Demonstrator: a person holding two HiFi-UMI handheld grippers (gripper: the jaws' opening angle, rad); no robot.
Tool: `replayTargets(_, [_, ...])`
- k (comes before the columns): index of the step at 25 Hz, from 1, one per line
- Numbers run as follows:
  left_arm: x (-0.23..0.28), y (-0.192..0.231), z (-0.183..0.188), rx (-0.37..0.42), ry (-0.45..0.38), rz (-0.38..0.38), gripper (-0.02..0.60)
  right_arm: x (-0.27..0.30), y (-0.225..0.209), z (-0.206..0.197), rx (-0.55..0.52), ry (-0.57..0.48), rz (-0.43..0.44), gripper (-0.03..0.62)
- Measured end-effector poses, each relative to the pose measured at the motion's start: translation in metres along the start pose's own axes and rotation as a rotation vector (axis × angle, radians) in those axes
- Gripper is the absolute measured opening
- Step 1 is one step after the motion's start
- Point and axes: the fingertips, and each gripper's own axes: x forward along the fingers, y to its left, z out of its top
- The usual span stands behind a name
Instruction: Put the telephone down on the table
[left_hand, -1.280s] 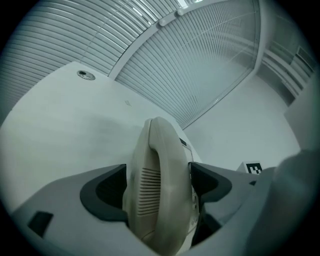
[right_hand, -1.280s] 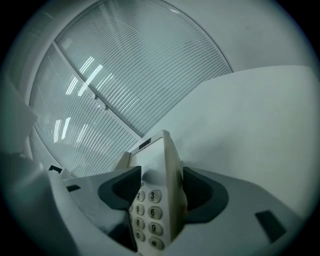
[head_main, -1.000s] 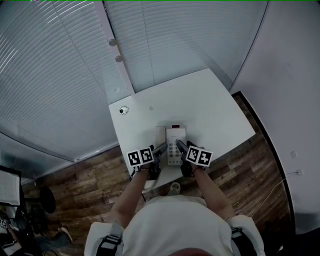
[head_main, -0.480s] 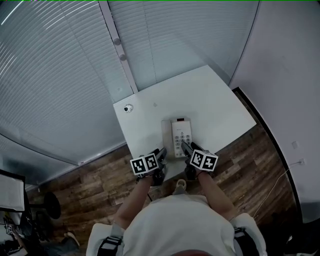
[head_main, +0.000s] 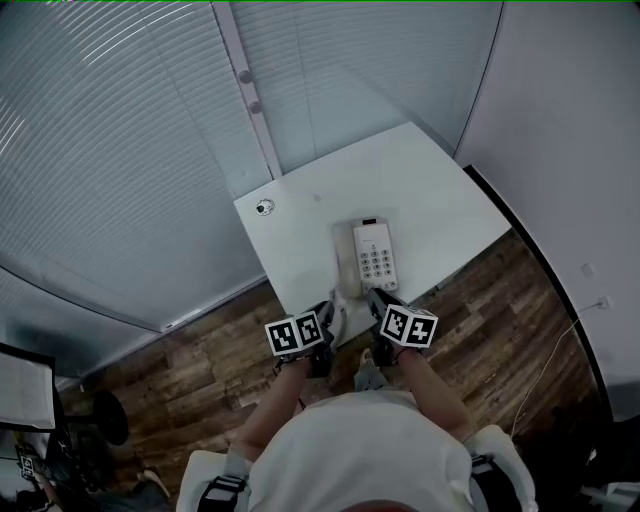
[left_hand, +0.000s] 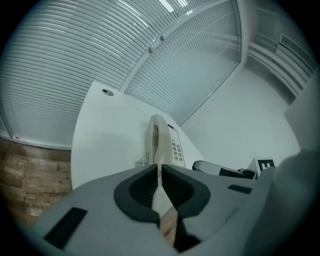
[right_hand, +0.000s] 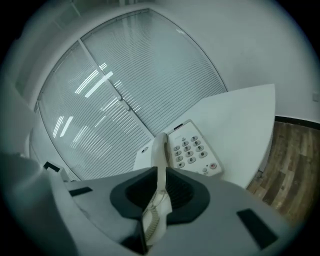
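Observation:
A white push-button telephone (head_main: 378, 257) lies flat on the white table (head_main: 425, 195), its handset (head_main: 348, 268) resting in the cradle on its left side. Both grippers hover near the table's front edge, apart from the phone. My left gripper (head_main: 328, 308) has just been closing and its jaws are now together with nothing between them; in its own view (left_hand: 160, 172) the handset (left_hand: 155, 136) stands ahead. My right gripper (head_main: 372, 296) has also just been closing, down to a narrow slit (right_hand: 161, 175). The phone's coiled cord (right_hand: 154, 210) shows through that slit.
A small round fitting (head_main: 264, 207) sits near the table's far left corner. Window blinds (head_main: 120, 150) run behind and left of the table. A plain wall (head_main: 570, 130) stands at the right. Wood flooring (head_main: 200, 370) lies below the front edge.
Both grippers have drawn back from the telephone's sides toward the table's front edge, and their jaws have gone from wide to closed. The telephone stays on the table.

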Motion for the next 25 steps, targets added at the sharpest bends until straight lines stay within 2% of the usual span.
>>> replayTargets(10, [-0.053,0.014,-0.042,0.035,0.012,-0.017,0.031,-0.035,0.050,-0.049,-0.044,-0.001,0.061,0.037])
replayTargets(25, [-0.115,0.015,-0.106,0.047,0.036,-0.046,0.031,-0.095,0.082,-0.108,-0.124,0.014,0.051,0.034])
